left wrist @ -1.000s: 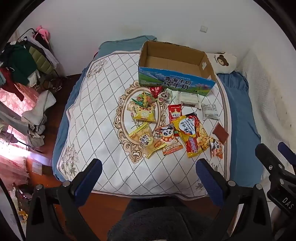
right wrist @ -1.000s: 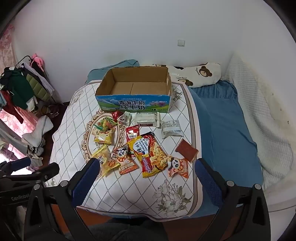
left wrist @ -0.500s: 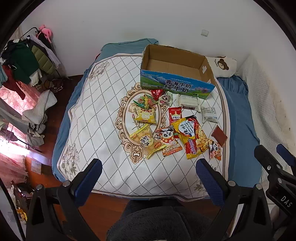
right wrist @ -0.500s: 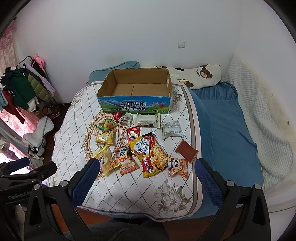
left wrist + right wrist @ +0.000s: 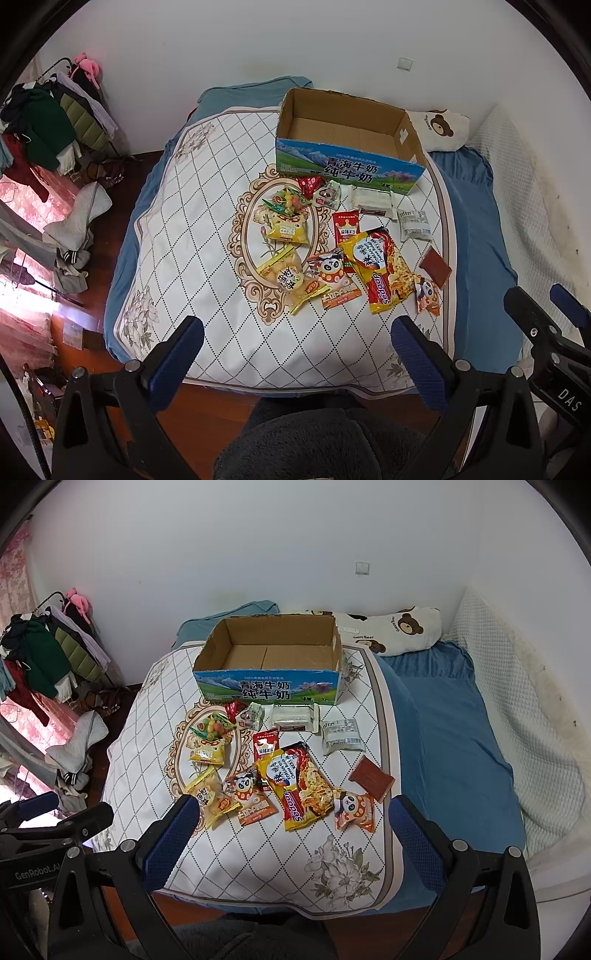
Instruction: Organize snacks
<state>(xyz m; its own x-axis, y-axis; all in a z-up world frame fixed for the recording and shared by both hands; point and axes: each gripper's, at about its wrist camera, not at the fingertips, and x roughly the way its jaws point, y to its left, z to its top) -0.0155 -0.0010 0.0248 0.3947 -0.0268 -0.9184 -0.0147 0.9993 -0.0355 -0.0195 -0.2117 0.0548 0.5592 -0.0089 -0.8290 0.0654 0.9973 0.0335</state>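
Several snack packets lie scattered on a quilted bed cover (image 5: 192, 221): a large red and yellow noodle packet (image 5: 382, 273) (image 5: 301, 786), yellow chip bags (image 5: 288, 230), panda packets (image 5: 354, 808), a brown flat packet (image 5: 371, 777) and white packets (image 5: 340, 734). An open, empty cardboard milk box (image 5: 347, 147) (image 5: 269, 661) stands behind them. My left gripper (image 5: 295, 354) and right gripper (image 5: 291, 834) are both open and empty, held high above the near edge of the bed.
A bear-print pillow (image 5: 402, 627) and blue sheet (image 5: 450, 731) lie to the right, with a white padded wall panel (image 5: 517, 686) beyond. A clothes rack (image 5: 48, 122) and clothes on the wooden floor (image 5: 74, 229) are at the left.
Both grippers have pulled back and up a little, so the bed and snacks look slightly smaller and farther. Nothing on the bed has moved.
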